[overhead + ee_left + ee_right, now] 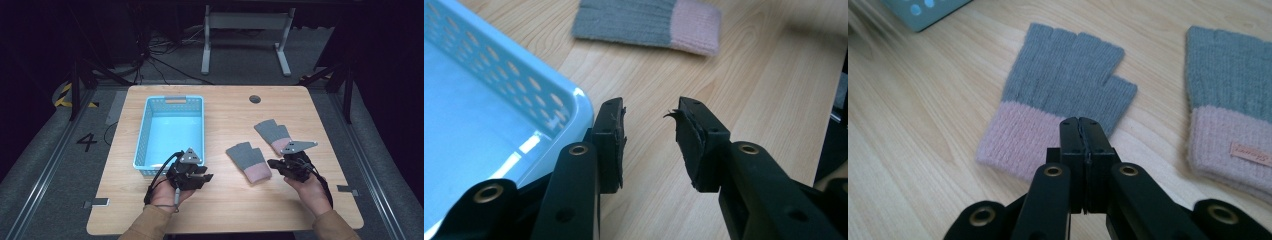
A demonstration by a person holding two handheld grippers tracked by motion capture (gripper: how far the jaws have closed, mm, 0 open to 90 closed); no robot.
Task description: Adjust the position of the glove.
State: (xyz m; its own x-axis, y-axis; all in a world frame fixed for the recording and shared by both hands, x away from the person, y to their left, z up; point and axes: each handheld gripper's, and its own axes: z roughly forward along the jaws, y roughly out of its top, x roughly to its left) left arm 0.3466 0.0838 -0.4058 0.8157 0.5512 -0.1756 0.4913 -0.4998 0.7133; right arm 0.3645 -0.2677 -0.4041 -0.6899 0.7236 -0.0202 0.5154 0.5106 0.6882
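Two knitted fingerless gloves lie flat on the counter [225, 120], right of centre: grey bodies, pink cuffs. Near glove [248, 161] sits just left of the right tongs [274, 163], whose jaws are pressed together, holding nothing. Far glove [273, 136] bears a small cuff label. Left tongs [206, 173] stand partly open, empty, beside the blue basket [142, 142].

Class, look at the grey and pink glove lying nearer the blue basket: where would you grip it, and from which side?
Grip the pink cuff of the nearer glove, probably from above at its edge facing the person. It lies flat on the table, and the cuff is a broad, thick band next to the right tool, whose jaws are shut and would need opening first.
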